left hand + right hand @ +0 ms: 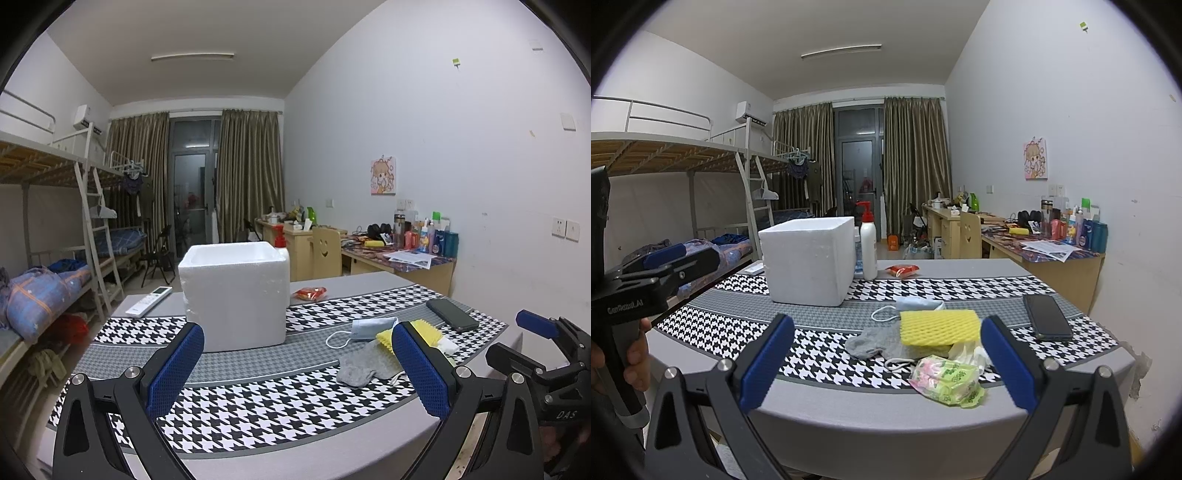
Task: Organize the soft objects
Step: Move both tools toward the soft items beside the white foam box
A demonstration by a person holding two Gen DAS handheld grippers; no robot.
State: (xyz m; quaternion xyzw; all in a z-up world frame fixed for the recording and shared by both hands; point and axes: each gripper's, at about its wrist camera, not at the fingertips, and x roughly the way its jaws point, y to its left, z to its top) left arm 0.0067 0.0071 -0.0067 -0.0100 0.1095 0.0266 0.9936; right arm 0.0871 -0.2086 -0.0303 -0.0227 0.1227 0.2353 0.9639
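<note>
Dorm room, white walls, ceiling tube light (192, 56) on.
White metal bunk beds (55, 177) along left wall; olive-brown curtains (249, 170) flank dark glass balcony door (190, 177); light wooden desks (1060, 266) along right wall; pink cartoon picture (1035, 159) above.

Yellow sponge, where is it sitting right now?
In the right wrist view the yellow sponge lies on the table between the open fingers, resting over the grey sock, just in front of the face mask.
</note>
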